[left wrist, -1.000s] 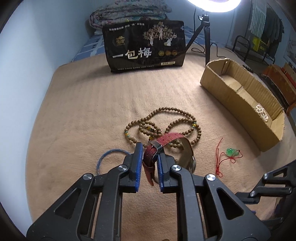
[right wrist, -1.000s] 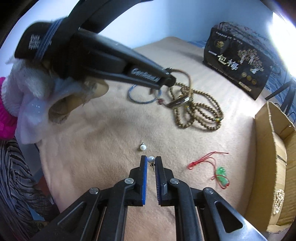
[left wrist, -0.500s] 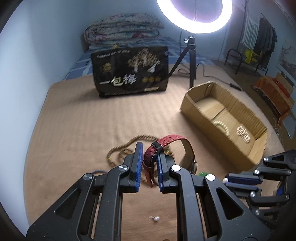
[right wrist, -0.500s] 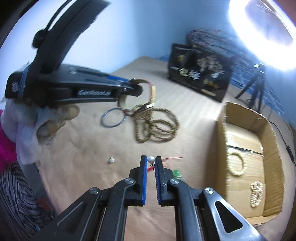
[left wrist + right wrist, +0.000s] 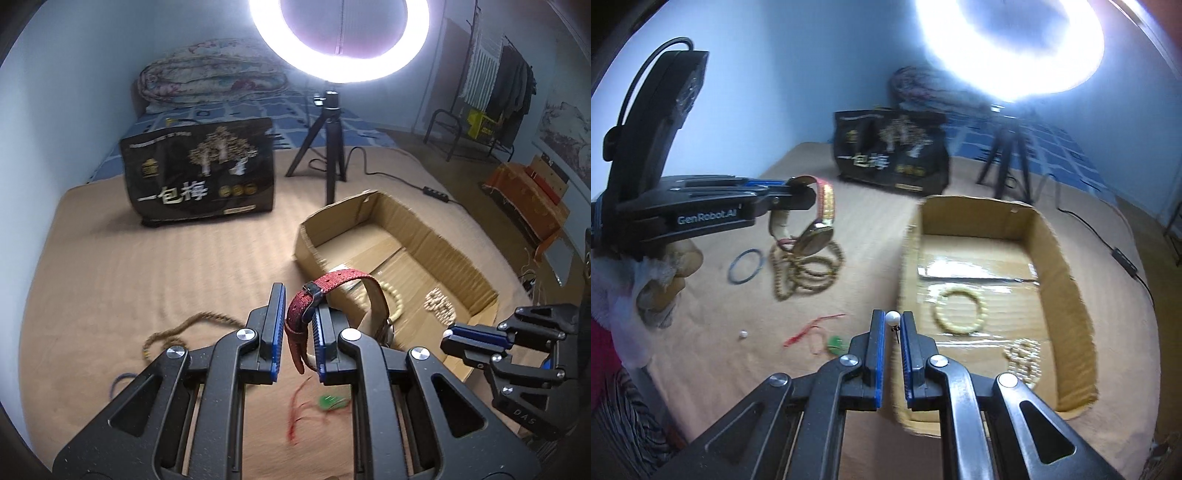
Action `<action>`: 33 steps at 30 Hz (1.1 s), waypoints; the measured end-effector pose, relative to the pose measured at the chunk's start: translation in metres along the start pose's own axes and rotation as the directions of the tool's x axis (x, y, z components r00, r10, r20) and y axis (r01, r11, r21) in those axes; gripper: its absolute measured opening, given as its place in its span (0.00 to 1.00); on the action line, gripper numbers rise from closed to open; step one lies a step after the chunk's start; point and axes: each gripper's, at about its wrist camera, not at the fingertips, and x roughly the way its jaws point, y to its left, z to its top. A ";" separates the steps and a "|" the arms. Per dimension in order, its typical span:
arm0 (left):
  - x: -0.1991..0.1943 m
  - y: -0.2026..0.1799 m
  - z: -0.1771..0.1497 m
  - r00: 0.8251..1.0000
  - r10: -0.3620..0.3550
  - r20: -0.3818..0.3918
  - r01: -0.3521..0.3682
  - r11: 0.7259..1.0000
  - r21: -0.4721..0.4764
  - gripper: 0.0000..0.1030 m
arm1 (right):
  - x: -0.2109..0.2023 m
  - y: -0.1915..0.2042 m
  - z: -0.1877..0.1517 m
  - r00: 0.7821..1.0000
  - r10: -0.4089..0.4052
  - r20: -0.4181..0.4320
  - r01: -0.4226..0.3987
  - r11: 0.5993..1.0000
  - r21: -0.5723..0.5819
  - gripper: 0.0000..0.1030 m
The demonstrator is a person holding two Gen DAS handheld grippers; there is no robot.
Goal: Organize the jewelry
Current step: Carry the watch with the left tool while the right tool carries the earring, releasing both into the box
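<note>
The left gripper point(image 5: 297, 328) is clamped on the red strap of a watch point(image 5: 332, 295), which hangs in the air near the cardboard box's point(image 5: 436, 243) near-left corner; the strap is soft and floppy, the heavier case dangling, so holding near the buckle seems sound. In the right view, the right gripper point(image 5: 894, 334) pinches a pearl earring point(image 5: 893, 318) just at the box's near edge; small, smooth and easily dropped, it is best held by the bead.
</note>
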 end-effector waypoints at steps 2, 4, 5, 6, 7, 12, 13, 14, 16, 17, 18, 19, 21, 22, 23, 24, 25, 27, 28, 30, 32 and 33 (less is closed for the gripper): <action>0.004 -0.009 0.004 1.000 -0.011 0.005 0.011 1.000 -0.003 0.12 | -0.002 -0.010 -0.002 1.000 -0.012 -0.001 0.012 1.000 0.019 0.05; 0.011 -0.018 0.008 1.000 -0.024 0.005 0.024 1.000 -0.009 0.12 | -0.003 -0.019 -0.004 1.000 -0.024 -0.005 0.024 0.999 0.033 0.05; 0.013 -0.021 0.009 1.000 -0.030 0.004 0.030 0.999 -0.013 0.12 | -0.003 -0.024 -0.005 1.000 -0.030 -0.008 0.030 0.999 0.041 0.05; 0.017 -0.025 0.011 0.999 -0.037 0.003 0.037 0.999 -0.018 0.12 | -0.004 -0.028 -0.007 0.999 -0.035 -0.010 0.036 0.998 0.047 0.05; 0.020 -0.028 0.011 0.999 -0.042 0.002 0.042 0.999 -0.022 0.12 | -0.004 -0.031 -0.008 0.999 -0.038 -0.012 0.038 0.998 0.052 0.06; 0.039 -0.046 0.014 0.998 -0.057 -0.016 0.057 0.998 -0.020 0.12 | -0.005 -0.050 -0.012 0.998 -0.058 -0.028 0.060 0.995 0.083 0.06; 0.042 -0.048 0.014 0.998 -0.057 -0.021 0.057 0.998 -0.017 0.12 | -0.004 -0.053 -0.013 0.998 -0.061 -0.031 0.064 0.994 0.089 0.06; 0.046 -0.052 0.013 0.998 -0.056 -0.027 0.056 0.998 -0.013 0.12 | -0.004 -0.056 -0.013 0.998 -0.062 -0.033 0.065 0.994 0.094 0.06; 0.054 -0.057 0.012 0.998 -0.053 -0.042 0.053 0.999 -0.005 0.12 | -0.004 -0.059 -0.015 0.997 -0.063 -0.039 0.067 0.992 0.103 0.06; 0.058 -0.059 0.011 0.997 -0.052 -0.048 0.052 0.999 -0.004 0.12 | -0.003 -0.061 -0.015 0.997 -0.066 -0.043 0.070 0.992 0.105 0.06; 0.061 -0.060 0.010 0.997 -0.050 -0.055 0.050 0.999 -0.002 0.12 | -0.003 -0.063 -0.016 0.997 -0.068 -0.046 0.073 0.992 0.107 0.06; 0.065 -0.062 0.009 0.997 -0.047 -0.061 0.047 0.999 -0.002 0.12 | -0.002 -0.063 -0.017 0.996 -0.068 -0.049 0.073 0.991 0.108 0.06; 0.069 -0.062 0.008 0.997 -0.046 -0.068 0.046 0.999 -0.002 0.12 | -0.001 -0.065 -0.018 0.996 -0.067 -0.055 0.073 0.991 0.110 0.06; 0.072 -0.063 0.008 0.997 -0.044 -0.070 0.044 0.999 -0.003 0.12 | 0.000 -0.064 -0.018 0.996 -0.067 -0.058 0.073 0.991 0.109 0.06; 0.073 -0.063 0.009 0.997 -0.043 -0.071 0.043 0.999 -0.004 0.12 | 0.001 -0.064 -0.019 0.996 -0.067 -0.062 0.074 0.991 0.108 0.06; 0.075 -0.063 0.008 0.996 -0.042 -0.073 0.042 0.999 -0.004 0.12 | 0.001 -0.064 -0.019 0.996 -0.068 -0.065 0.075 0.991 0.108 0.06; 0.076 -0.063 0.008 0.996 -0.041 -0.075 0.041 0.999 -0.004 0.12 | 0.002 -0.064 -0.019 0.995 -0.070 -0.068 0.077 0.991 0.108 0.06; 0.077 -0.064 0.008 0.996 -0.041 -0.078 0.041 0.999 -0.005 0.12 | 0.003 -0.064 -0.019 0.995 -0.072 -0.073 0.080 0.991 0.109 0.06; 0.078 -0.065 0.008 0.996 -0.042 -0.081 0.042 0.999 -0.005 0.12 | 0.004 -0.065 -0.020 0.994 -0.074 -0.076 0.082 0.990 0.110 0.06; 0.079 -0.067 0.008 0.996 -0.043 -0.084 0.043 0.999 -0.002 0.12 | 0.005 -0.066 -0.019 0.994 -0.077 -0.081 0.086 0.989 0.116 0.06; 0.079 -0.068 0.008 0.995 -0.050 -0.085 0.050 0.999 0.001 0.12 | 0.006 -0.067 -0.019 0.993 -0.082 -0.083 0.092 0.989 0.120 0.06; 0.078 -0.069 0.008 0.995 -0.052 -0.085 0.052 0.999 0.004 0.12 | 0.006 -0.067 -0.019 0.993 -0.085 -0.084 0.095 0.988 0.121 0.06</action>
